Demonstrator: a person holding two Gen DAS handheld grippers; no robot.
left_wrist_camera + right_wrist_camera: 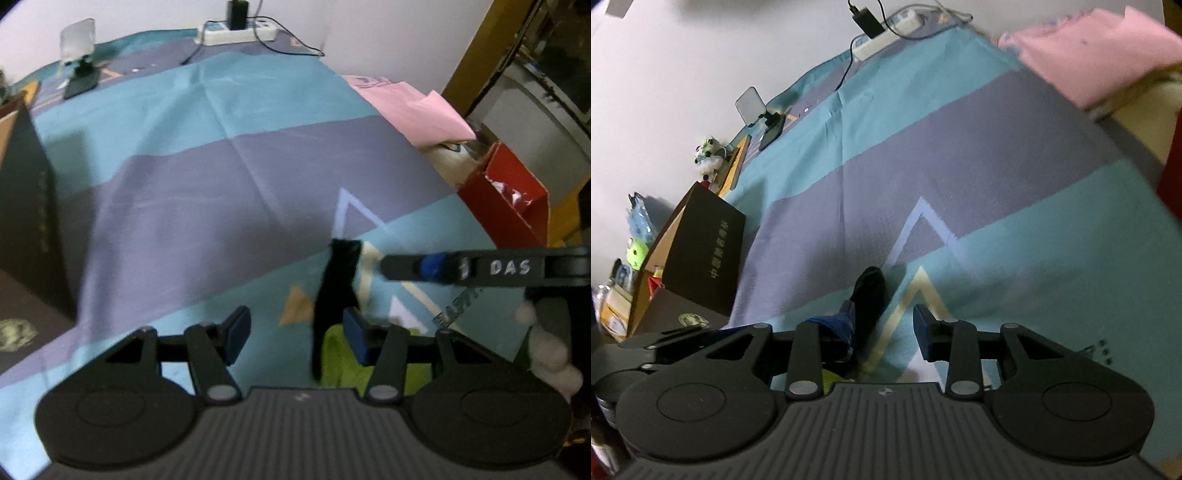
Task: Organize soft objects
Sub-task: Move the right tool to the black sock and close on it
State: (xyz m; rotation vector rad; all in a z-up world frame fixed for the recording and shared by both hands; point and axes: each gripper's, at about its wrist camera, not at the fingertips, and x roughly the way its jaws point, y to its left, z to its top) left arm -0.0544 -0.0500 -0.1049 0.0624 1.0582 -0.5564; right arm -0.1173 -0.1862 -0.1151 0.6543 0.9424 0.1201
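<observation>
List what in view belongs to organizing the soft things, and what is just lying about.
Belongs to the job:
black sock
green cloth
pink cloth, probably

Just lying about:
power strip
dark box
red box
phone stand

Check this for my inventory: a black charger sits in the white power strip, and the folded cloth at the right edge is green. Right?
No: the folded cloth is pink, not green, per the left wrist view. The black charger does sit in the white power strip.

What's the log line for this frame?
left gripper jaws open | right gripper jaws open | black sock on tablecloth, ungripped
</observation>
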